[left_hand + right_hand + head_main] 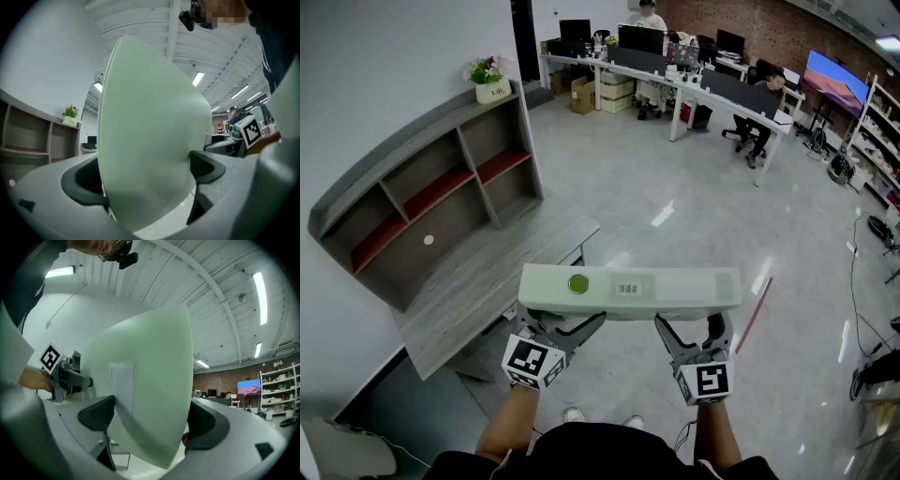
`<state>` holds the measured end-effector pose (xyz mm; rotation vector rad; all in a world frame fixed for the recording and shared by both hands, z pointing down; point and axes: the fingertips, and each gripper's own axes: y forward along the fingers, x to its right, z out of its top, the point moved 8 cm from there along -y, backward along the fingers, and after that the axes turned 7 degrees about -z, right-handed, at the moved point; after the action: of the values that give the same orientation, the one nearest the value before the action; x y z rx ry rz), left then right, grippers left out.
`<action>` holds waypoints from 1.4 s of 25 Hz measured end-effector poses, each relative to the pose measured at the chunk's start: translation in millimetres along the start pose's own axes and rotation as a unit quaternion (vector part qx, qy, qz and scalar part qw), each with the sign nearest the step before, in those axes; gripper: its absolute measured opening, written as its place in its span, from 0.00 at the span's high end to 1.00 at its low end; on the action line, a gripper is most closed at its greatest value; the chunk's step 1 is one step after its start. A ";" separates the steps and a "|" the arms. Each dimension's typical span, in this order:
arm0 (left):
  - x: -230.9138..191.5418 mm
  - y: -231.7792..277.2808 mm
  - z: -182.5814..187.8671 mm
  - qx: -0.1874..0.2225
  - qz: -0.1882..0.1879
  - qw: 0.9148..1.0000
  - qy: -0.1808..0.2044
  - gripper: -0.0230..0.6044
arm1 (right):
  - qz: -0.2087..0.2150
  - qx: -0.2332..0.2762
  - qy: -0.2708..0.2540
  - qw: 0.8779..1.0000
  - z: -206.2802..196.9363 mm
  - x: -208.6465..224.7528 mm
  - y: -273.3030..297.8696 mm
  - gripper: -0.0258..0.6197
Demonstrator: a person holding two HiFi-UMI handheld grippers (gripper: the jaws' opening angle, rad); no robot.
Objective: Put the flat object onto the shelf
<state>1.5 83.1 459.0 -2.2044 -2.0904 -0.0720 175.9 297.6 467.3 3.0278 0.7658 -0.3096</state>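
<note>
Wide-spread, my left claw point(561, 322) and right claw point(689, 324) each clamp the pale green flat box point(684, 284), holding it level.

The white barcode label point(627, 288) on the pale green flat box point(694, 291) is too small to read; 2 forearms point(511, 427) are cropped.

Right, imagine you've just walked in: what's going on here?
A person holds a pale green flat box up with two handheld grippers: the left gripper clamps one end, the right gripper the other. It hangs level above the floor. The grey shelf stands ahead to the left; the box is not on it yet.
</note>
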 end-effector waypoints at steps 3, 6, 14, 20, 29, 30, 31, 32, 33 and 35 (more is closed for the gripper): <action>-1.8 -5.0 -1.8 0.000 0.004 1.000 -0.004 0.07 | 0.003 -0.001 -0.003 1.000 1.3 -4.5 0.8 0.18; -4.9 -12.5 -3.9 -0.002 0.007 1.000 -0.004 0.07 | 0.007 -0.003 -0.002 1.000 0.7 -12.0 1.8 0.18; -13.3 -33.2 2.6 -0.004 0.017 1.000 0.005 0.07 | 0.027 -0.001 0.002 1.000 9.1 -28.0 6.2 0.17; -64.6 -65.7 -8.7 0.000 0.027 1.000 0.013 0.07 | 0.033 -0.004 0.020 0.999 8.3 -82.4 38.9 0.17; -70.5 -93.0 14.1 -0.002 0.053 0.999 0.010 0.07 | 0.053 0.036 0.040 0.997 32.5 -97.1 44.8 0.17; -74.3 -95.0 15.4 -0.002 0.054 0.999 0.010 0.07 | 0.053 0.036 0.040 0.997 34.3 -100.2 47.1 0.18; -82.5 -97.7 15.4 -0.001 0.054 0.999 0.009 0.07 | 0.053 0.035 0.040 0.997 36.3 -106.7 52.3 0.17; -93.6 -100.8 13.8 0.001 0.053 0.999 0.009 0.07 | 0.051 0.035 0.040 0.997 37.8 -115.3 59.6 0.18; -103.9 -103.6 11.5 0.002 0.052 0.999 0.008 0.07 | 0.050 0.035 0.041 0.997 38.2 -123.3 66.4 0.18; -112.9 -106.3 8.5 0.004 0.051 0.999 0.009 0.07 | 0.049 0.035 0.041 0.997 37.5 -130.7 72.3 0.18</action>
<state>-111.1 -22.7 443.1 -2.2920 -1.9619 -0.0734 90.3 170.4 452.2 3.1481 0.6214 -0.2173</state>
